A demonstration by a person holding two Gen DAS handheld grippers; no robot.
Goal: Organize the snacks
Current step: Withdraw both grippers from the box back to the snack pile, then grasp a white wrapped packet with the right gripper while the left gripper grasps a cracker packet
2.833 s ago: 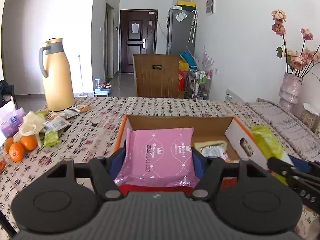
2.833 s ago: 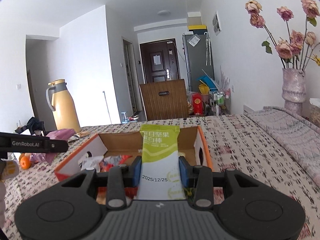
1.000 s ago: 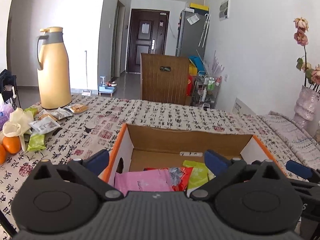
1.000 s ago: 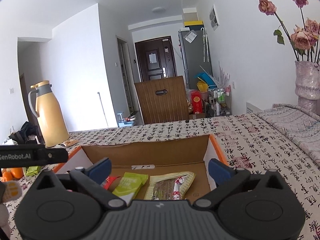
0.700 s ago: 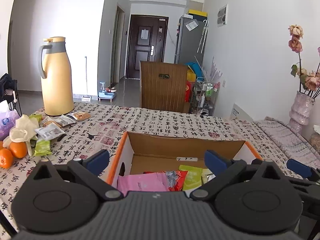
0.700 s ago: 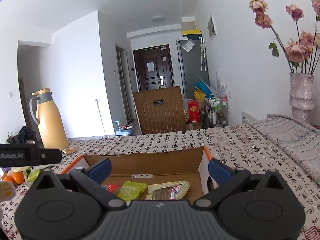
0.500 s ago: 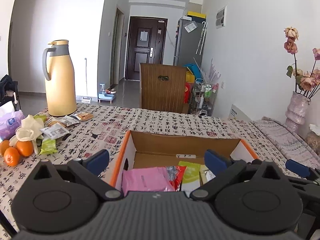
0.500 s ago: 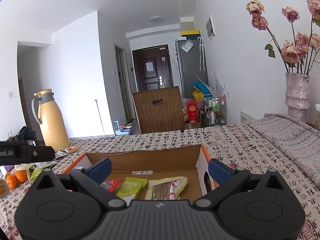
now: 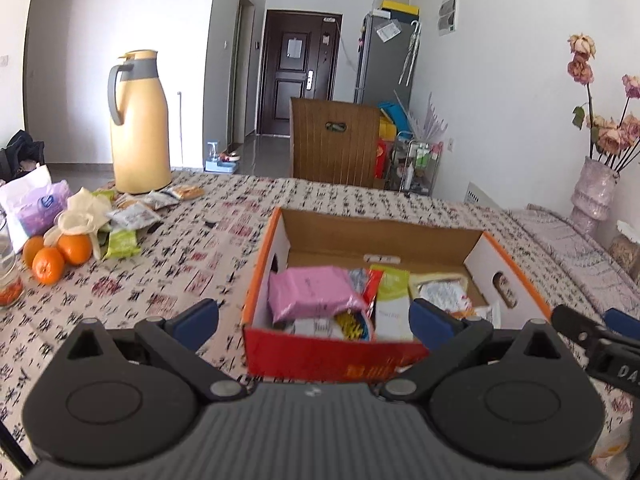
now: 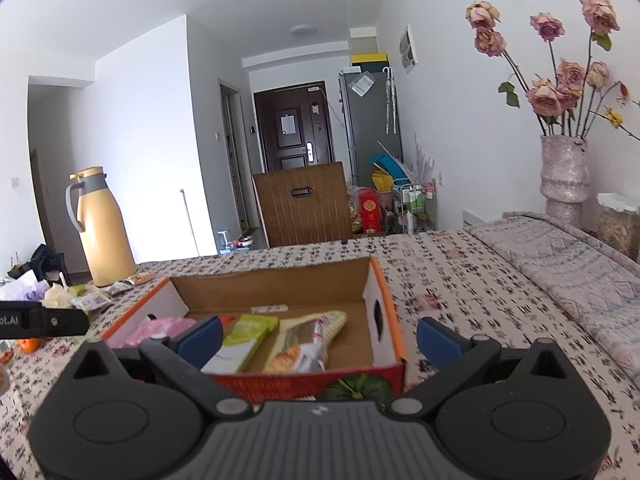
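An open cardboard box (image 9: 384,236) (image 10: 276,282) with orange edges and a red front sits on the patterned tablecloth. Inside lie a pink packet (image 9: 312,292) (image 10: 160,326), a green packet (image 9: 393,300) (image 10: 246,338) and other wrapped snacks (image 10: 308,340). My left gripper (image 9: 314,322) is open and empty, drawn back just before the box's front wall. My right gripper (image 10: 320,338) is open and empty too, in front of the box's near wall. More loose snack packets (image 9: 132,216) (image 10: 96,300) lie at the table's far left.
A yellow thermos jug (image 9: 138,124) (image 10: 102,226) stands at the back left. Oranges (image 9: 60,256), a purple tissue pack (image 9: 30,204) and a cream cloth lie near it. A vase of dried roses (image 10: 564,168) and a lidded jar (image 10: 618,224) stand at the right.
Both grippers let go of their packets, pink from the left and green from the right, into the box, opened wide and drew back toward me; both packets now lie inside.
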